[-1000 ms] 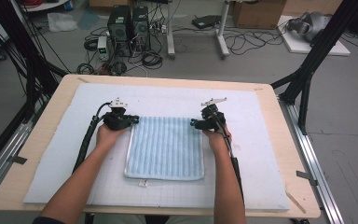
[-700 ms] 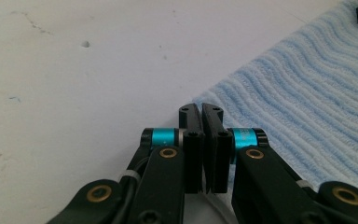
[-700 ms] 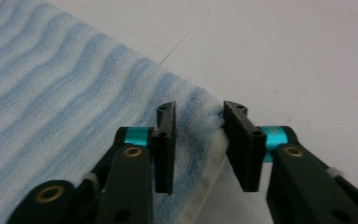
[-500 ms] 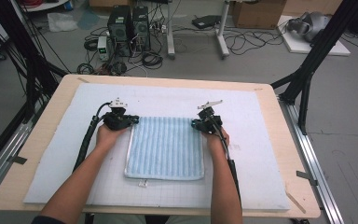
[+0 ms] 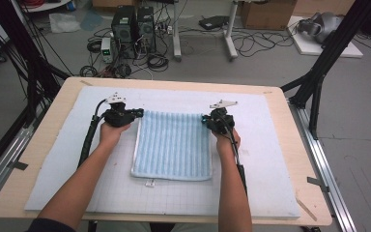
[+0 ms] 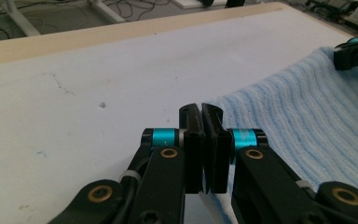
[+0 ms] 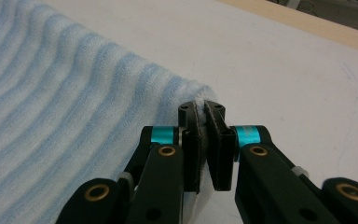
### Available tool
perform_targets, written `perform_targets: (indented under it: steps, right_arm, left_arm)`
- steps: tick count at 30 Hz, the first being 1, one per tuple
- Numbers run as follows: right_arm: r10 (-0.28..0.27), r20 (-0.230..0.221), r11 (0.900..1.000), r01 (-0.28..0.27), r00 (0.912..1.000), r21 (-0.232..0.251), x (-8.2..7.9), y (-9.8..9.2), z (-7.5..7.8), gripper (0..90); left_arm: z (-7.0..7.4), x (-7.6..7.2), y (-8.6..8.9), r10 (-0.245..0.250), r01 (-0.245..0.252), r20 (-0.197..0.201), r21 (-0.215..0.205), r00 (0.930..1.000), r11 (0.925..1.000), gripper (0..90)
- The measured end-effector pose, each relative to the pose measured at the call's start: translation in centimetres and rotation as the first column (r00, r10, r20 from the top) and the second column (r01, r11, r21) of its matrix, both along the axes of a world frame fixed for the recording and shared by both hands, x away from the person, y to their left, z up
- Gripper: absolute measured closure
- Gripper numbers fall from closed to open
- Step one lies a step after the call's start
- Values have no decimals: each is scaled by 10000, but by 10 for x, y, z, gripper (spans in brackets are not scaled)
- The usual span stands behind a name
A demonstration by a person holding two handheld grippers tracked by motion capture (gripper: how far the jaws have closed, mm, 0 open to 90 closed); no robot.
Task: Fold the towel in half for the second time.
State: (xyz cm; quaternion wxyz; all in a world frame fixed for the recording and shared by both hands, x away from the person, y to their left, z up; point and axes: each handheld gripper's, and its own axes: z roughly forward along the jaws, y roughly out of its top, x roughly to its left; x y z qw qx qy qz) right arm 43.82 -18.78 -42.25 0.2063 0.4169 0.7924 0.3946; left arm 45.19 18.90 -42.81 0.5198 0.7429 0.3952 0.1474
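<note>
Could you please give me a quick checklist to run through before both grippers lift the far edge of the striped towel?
1. Left gripper shut on the far left corner of the blue striped towel: ok, cloth edge sits between its jaws.
2. Right gripper shut on the far right corner: ok, its jaws have just closed and white hem shows between them.
3. Both grips at the same far edge: ok.
4. Towel lying flat on the white mat: ok, only slightly raised at the corners.
5. Depth of cloth caught in each grip: cannot tell.
6. Mat near the towel free of other things: ok.
</note>
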Motion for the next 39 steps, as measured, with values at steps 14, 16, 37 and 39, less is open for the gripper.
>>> perform_targets:
  steps: [14, 16, 37, 39]
  right_arm:
    - [494, 775, 9980, -523, 9958, 367, -28, -5, 16, 855]
    - [494, 793, 9976, -530, 9956, 437, -33, -7, 16, 855]
    - [1290, 1364, 9868, -1407, 9822, 798, -107, -14, 22, 851]
    - [1297, 1491, 9866, -1426, 9803, 788, -113, -14, 21, 850]
  left_arm:
    - [11, -23, 9, -603, 640, 538, -692, 9967, 9955, 871]
    - [11, -28, 10, -624, 669, 630, -735, 9961, 9950, 871]
    - [14, -101, 25, -1635, 1739, 991, -1082, 9816, 9788, 870]
    - [11, -107, 25, -1765, 1869, 1002, -1067, 9792, 9766, 869]
